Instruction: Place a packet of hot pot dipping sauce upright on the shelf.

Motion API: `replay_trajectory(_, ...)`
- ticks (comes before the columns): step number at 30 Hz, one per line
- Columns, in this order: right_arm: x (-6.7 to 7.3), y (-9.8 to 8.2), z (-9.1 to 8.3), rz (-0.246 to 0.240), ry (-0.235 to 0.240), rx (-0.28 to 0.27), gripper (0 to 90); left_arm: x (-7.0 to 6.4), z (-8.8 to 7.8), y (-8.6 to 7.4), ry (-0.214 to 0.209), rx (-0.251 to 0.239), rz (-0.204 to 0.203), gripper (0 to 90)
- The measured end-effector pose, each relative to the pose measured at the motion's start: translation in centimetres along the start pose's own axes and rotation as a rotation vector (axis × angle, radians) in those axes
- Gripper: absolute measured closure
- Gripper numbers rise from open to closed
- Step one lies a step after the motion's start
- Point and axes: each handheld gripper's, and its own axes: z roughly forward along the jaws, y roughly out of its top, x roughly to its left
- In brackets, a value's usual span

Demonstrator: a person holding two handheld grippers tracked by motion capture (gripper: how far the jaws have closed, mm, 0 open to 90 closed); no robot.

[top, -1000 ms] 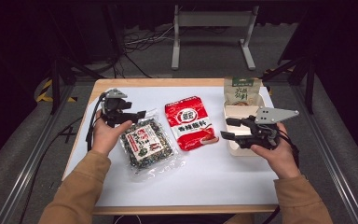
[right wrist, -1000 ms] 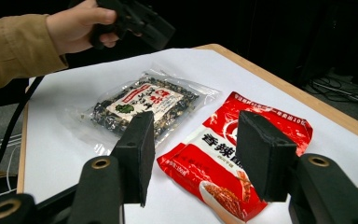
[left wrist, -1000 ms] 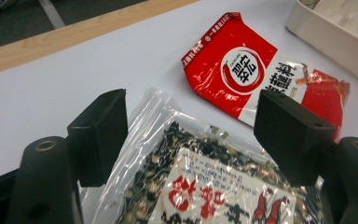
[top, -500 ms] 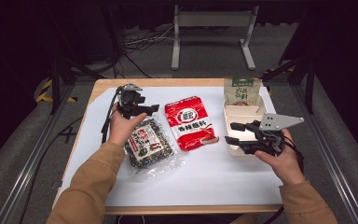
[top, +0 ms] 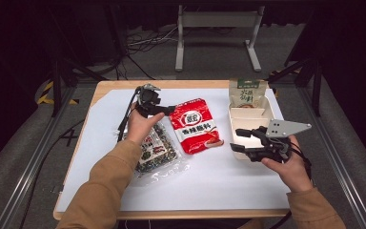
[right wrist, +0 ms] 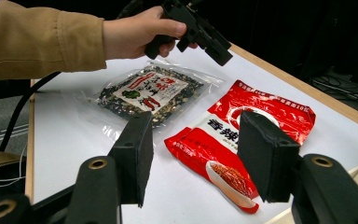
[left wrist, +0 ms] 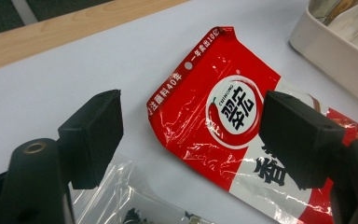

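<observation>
A red seasoning packet point(top: 194, 126) lies flat in the middle of the white mat. Left of it lies a clear bag of dark dried spices point(top: 155, 148), partly under the person's left hand. My left gripper point(top: 167, 109) hovers just above the red packet's point(left wrist: 223, 121) far left corner. Its jaws have just been opening, and there is nothing between them point(left wrist: 191, 135). My right gripper point(top: 236, 140) stands open at the tray's near left corner and points left at the red packet point(right wrist: 242, 135) and the spice bag point(right wrist: 149, 93), holding nothing point(right wrist: 196, 158).
A white compartment tray point(top: 248, 114) stands at the right, with a green pouch point(top: 245, 93) upright at its far end. The tray's wall point(left wrist: 335, 42) lies close beyond the red packet. The wooden table edge point(top: 171, 85) runs along the back.
My left gripper has moved right from the table's far left side to the red packet's top corner. The right gripper has stayed almost where it was.
</observation>
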Motion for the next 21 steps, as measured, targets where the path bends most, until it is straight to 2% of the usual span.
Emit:
replay_trajectory(7, 0.3, -0.3, -0.1, -0.003, 0.007, 0.003, 44.7, 0.5, 1.9, 0.1, -0.012, 0.028, -0.034, 20.2)
replay_trajectory(9, 0.3, -0.4, -0.2, -0.003, 0.008, 0.002, 44.6, 0.8, 2.5, -0.1, -0.027, 0.037, -0.046, 20.1)
replay_trajectory(10, 0.2, -0.6, -0.3, 0.003, 0.009, 0.002, 44.3, 1.0, 2.9, -0.2, -0.021, 0.059, -0.054, 19.7)
replay_trajectory(16, 0.1, -1.2, -0.4, 0.012, 0.008, 0.011, 44.1, 0.9, 4.1, 0.0, -0.007, 0.105, -0.056, 21.0)
replay_trajectory(21, 0.0, -1.6, -0.6, 0.015, 0.004, 0.023, 43.6, 0.9, 5.7, 0.2, 0.008, 0.157, -0.062, 21.1)
